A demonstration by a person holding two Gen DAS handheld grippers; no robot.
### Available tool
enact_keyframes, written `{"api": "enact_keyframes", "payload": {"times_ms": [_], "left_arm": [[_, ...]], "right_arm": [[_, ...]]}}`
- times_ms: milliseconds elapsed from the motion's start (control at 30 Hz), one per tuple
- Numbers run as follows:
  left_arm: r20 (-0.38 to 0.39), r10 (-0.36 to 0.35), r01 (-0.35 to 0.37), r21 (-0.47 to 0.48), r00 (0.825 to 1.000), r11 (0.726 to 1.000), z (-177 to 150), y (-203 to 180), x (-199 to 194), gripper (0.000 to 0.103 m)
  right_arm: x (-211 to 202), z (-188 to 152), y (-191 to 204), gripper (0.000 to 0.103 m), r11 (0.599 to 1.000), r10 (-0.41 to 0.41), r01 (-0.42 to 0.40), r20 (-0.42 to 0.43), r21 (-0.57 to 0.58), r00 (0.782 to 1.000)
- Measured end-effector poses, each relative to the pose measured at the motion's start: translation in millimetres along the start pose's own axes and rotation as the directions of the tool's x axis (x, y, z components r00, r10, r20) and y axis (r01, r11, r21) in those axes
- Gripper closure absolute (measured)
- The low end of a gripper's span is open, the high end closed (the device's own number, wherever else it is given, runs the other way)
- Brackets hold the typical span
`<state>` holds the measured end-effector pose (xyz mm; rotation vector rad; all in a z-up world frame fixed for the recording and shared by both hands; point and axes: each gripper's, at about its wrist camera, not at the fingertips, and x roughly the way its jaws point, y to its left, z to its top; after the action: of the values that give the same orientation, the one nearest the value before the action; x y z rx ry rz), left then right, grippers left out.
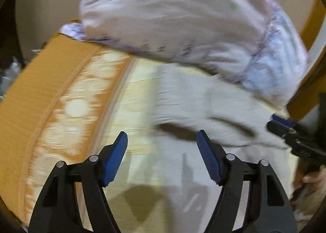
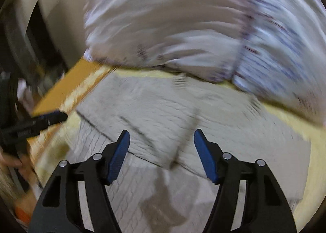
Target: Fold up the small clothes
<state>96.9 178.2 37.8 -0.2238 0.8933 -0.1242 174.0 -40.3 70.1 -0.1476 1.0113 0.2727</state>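
Observation:
A small grey ribbed garment (image 1: 207, 108) lies on the bed; in the right wrist view (image 2: 163, 114) it spreads flat with creases under my right gripper. My left gripper (image 1: 162, 141) is open and empty, above the garment's left edge and the sheet. My right gripper (image 2: 162, 139) is open and empty, just above the grey garment's middle. The right gripper also shows at the right edge of the left wrist view (image 1: 285, 127); the left gripper shows at the left edge of the right wrist view (image 2: 44, 120). Both views are motion-blurred.
A large pale pillow (image 1: 173, 17) with a blue-striped end lies behind the garment, also in the right wrist view (image 2: 183, 25). The bed cover is cream with an orange patterned border (image 1: 51, 94). Clutter sits beyond the bed's left edge (image 2: 22, 90).

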Motion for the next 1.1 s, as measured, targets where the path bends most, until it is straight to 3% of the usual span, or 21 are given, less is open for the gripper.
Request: {"api": "enact_keyframes", "payload": {"times_ms": [100, 233, 333, 433, 467, 533, 633, 667, 733, 800, 833, 933, 1000, 1100], "left_arm": [[-0.023, 0.078, -0.075, 0.093, 0.997, 0.993, 0, -2, 13, 0.033], [-0.055, 0.106, -0.094, 0.182, 0.993, 0.979, 5, -12, 34, 0.033], [-0.073, 0.122, -0.102, 0.233, 0.99, 0.967, 4, -15, 45, 0.035], [-0.076, 0.139, -0.115, 0.258, 0.987, 0.959, 6, -21, 54, 0.037], [-0.073, 0.141, -0.117, 0.261, 0.987, 0.958, 7, -22, 55, 0.037], [-0.072, 0.138, -0.116, 0.254, 0.988, 0.96, 8, -23, 57, 0.038], [-0.064, 0.137, -0.117, 0.249, 0.989, 0.962, 10, -25, 58, 0.038], [-0.062, 0.136, -0.117, 0.249, 0.989, 0.961, 10, -25, 59, 0.038], [-0.059, 0.133, -0.115, 0.242, 0.989, 0.963, 10, -26, 58, 0.038], [-0.07, 0.104, -0.085, 0.236, 0.992, 0.968, 8, -27, 59, 0.038], [-0.076, 0.101, -0.08, 0.242, 0.992, 0.967, 6, -30, 61, 0.038], [-0.079, 0.12, -0.094, 0.276, 0.99, 0.956, -1, -39, 65, 0.038], [-0.083, 0.119, -0.094, 0.257, 0.989, 0.962, -1, -38, 65, 0.038], [-0.088, 0.123, -0.1, 0.229, 0.988, 0.968, 1, -34, 64, 0.038]], "right_arm": [[16, 0, 23, 0.041, 0.992, -0.063, 0.06, -0.027, -0.109, 0.998], [34, -6, 39, 0.044, 0.962, -0.178, 0.164, -0.047, -0.217, 0.983], [46, -7, 36, 0.058, 0.945, -0.247, 0.228, -0.054, -0.237, 0.968], [53, -5, 26, 0.083, 0.942, -0.277, 0.258, -0.063, -0.217, 0.959], [50, -3, 18, 0.092, 0.948, -0.277, 0.263, -0.059, -0.178, 0.959], [37, -1, 0, 0.094, 0.963, -0.265, 0.264, -0.022, -0.062, 0.964], [7, -4, -41, 0.095, 0.953, -0.265, 0.254, 0.047, 0.168, 0.963], [-4, -9, -57, 0.095, 0.936, -0.264, 0.237, 0.074, 0.259, 0.962], [-23, -30, -93, 0.095, 0.861, -0.298, 0.226, 0.091, 0.456, 0.95], [-22, -55, -123, 0.094, 0.783, -0.264, 0.184, 0.049, 0.594, 0.963], [-12, -71, -138, 0.094, 0.742, -0.207, 0.156, 0.002, 0.652, 0.978], [-3, -98, -156, 0.087, 0.673, -0.125, 0.1, -0.02, 0.733, 0.992], [-8, -103, -162, 0.079, 0.651, -0.119, 0.068, 0.013, 0.756, 0.993], [-16, -105, -173, 0.076, 0.624, -0.149, 0.071, 0.029, 0.778, 0.988]]}}
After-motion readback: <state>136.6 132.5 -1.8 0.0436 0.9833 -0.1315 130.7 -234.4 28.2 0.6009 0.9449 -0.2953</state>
